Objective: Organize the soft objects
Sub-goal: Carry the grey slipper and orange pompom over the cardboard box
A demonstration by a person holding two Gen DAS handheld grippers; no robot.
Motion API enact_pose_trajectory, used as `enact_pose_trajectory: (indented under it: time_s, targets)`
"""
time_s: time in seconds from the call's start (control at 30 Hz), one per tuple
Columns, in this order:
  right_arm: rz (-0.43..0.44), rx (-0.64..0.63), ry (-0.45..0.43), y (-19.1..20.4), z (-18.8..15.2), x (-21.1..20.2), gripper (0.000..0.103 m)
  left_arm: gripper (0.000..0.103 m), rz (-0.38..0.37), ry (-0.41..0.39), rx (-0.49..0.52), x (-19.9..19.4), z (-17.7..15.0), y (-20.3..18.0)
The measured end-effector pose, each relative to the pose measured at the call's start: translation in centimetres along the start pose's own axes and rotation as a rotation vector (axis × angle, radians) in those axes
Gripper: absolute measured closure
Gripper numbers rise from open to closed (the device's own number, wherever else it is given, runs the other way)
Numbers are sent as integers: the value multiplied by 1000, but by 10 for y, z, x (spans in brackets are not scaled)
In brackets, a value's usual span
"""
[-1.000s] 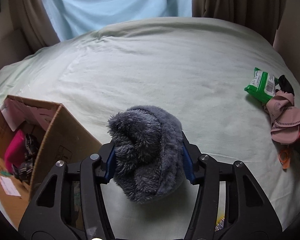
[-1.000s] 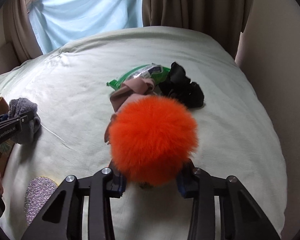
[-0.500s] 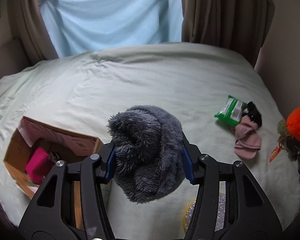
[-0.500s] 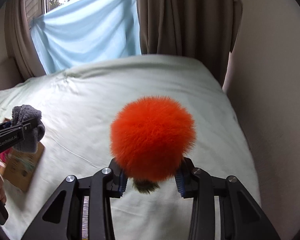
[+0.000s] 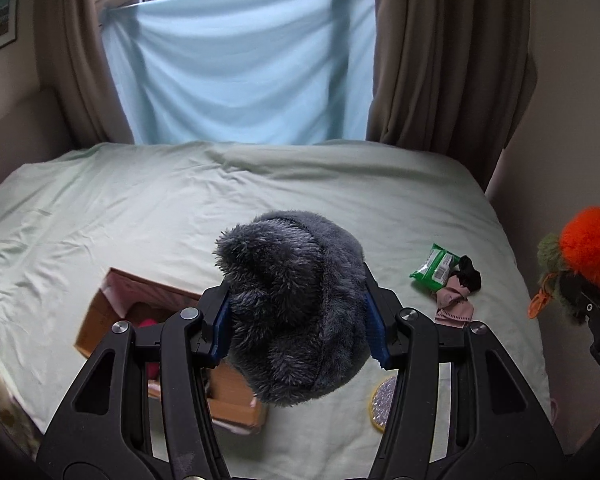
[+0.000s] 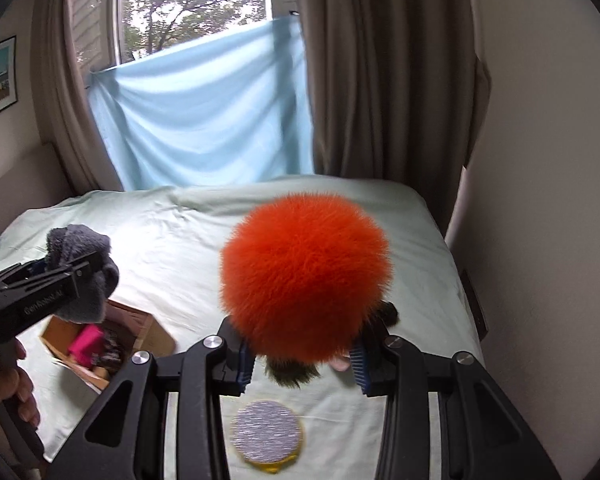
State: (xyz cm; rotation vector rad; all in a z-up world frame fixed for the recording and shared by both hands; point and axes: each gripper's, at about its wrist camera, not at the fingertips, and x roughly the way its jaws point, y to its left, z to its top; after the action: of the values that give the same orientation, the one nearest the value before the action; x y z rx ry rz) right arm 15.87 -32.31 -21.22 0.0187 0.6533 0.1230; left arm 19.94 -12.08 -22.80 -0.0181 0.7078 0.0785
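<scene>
My left gripper (image 5: 298,330) is shut on a grey fluffy plush (image 5: 296,300) and holds it high above the bed, over the far edge of an open cardboard box (image 5: 100,312). The plush also shows at the left of the right wrist view (image 6: 80,272). My right gripper (image 6: 302,354) is shut on an orange furry pom-pom toy (image 6: 306,284) with a dark green tuft under it, lifted above the bed. The toy also shows at the right edge of the left wrist view (image 5: 588,248).
The box (image 6: 140,324) holds a pink item (image 6: 85,340) and dark things. A green packet (image 5: 436,266), a pink sock (image 5: 454,306) and a black cloth (image 5: 470,274) lie at the bed's right side. A round glittery pad (image 6: 266,432) lies near the front. Wall at right.
Both grippers have risen well above the bed with their loads. The box and the pile of small items now look farther away and lower in view.
</scene>
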Motion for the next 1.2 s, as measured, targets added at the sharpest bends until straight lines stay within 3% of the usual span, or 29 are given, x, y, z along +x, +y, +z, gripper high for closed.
enact_pose_trajectory:
  time_s: [0.33, 0.53, 0.83, 1.2]
  targets:
    - [107, -29, -10, 118, 23, -41, 67, 53, 21, 16, -17, -52, 14, 92]
    - [154, -40, 4, 179, 31, -30, 67, 53, 43, 30, 8, -57, 16, 158]
    - [141, -1, 71, 257, 22, 1, 67, 53, 49, 83, 21, -33, 14, 247]
    - [76, 58, 179, 318, -4, 56, 67, 53, 9, 191, 47, 38, 7, 323]
